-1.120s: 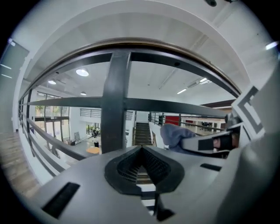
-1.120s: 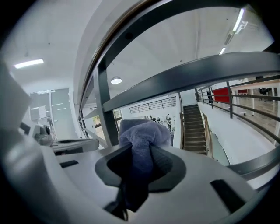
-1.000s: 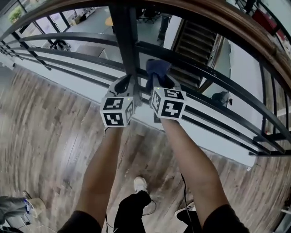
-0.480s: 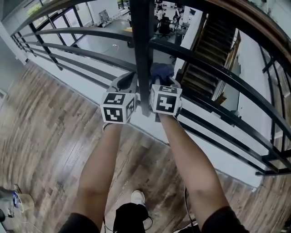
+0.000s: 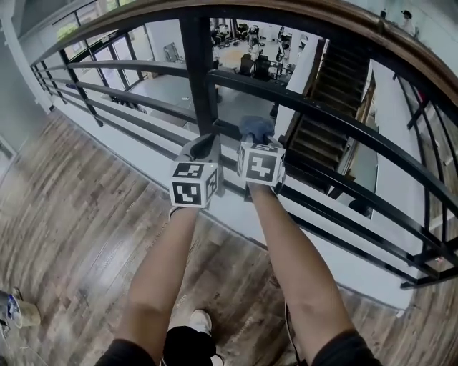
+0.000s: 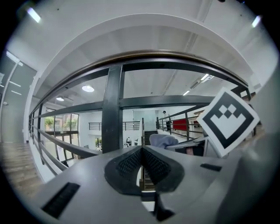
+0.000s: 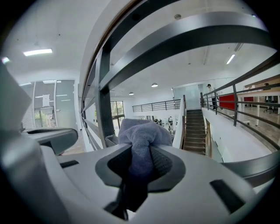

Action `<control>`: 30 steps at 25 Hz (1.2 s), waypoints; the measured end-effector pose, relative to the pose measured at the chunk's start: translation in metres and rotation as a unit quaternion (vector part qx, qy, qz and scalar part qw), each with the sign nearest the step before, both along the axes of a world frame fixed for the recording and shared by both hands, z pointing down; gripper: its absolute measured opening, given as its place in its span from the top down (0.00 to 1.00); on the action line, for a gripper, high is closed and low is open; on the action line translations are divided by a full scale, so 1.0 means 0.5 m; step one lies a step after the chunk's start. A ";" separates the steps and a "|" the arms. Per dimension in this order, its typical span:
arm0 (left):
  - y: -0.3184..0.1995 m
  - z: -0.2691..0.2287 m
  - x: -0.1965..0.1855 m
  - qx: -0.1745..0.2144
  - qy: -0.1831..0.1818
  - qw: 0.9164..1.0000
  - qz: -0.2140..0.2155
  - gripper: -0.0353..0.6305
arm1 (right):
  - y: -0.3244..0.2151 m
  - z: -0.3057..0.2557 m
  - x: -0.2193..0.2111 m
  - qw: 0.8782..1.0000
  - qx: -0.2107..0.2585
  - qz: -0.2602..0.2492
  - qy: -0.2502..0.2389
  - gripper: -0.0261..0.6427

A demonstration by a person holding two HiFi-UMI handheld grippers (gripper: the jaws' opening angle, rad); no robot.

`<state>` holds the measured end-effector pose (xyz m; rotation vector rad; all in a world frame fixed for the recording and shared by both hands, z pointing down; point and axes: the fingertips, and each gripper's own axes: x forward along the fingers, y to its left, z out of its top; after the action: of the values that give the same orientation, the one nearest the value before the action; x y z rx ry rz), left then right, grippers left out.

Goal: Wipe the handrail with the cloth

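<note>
We judge the cloth (image 7: 142, 131) could slip free if it snags on a bar, since only a bunched fold sits clamped between our right gripper's (image 7: 140, 162) jaws. Our left gripper's (image 6: 141, 164) jaws meet on nothing. Both hang beside the black post (image 5: 199, 71), well below the wooden handrail (image 5: 336, 20).

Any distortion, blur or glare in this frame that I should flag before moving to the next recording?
Head view: sharp, evenly lit, but wide-angle bowing curves the wooden handrail. Left gripper view: fisheye with black corners; ceiling light bright, no glare. Right gripper view: same fisheye; cloth sharp, nearest rail looks soft.
</note>
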<state>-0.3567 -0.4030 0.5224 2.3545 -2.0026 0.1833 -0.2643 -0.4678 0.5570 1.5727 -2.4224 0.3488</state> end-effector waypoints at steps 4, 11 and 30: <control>0.023 0.000 0.095 -0.001 0.001 1.000 0.003 0.95 | 0.032 -0.004 0.108 1.000 0.005 0.012 -0.002 0.83; 0.048 -0.013 0.312 0.036 -0.007 0.999 0.038 0.95 | 0.086 0.005 0.324 0.999 0.025 0.028 0.000 0.83; 0.185 -0.021 0.806 0.020 0.005 0.991 0.135 0.95 | 0.257 -0.010 0.906 0.992 0.030 0.124 0.000 0.83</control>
<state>0.0465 -0.3105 0.5118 2.6383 -1.6894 0.1404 0.1888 -0.3395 0.5519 1.9060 -2.2602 0.3215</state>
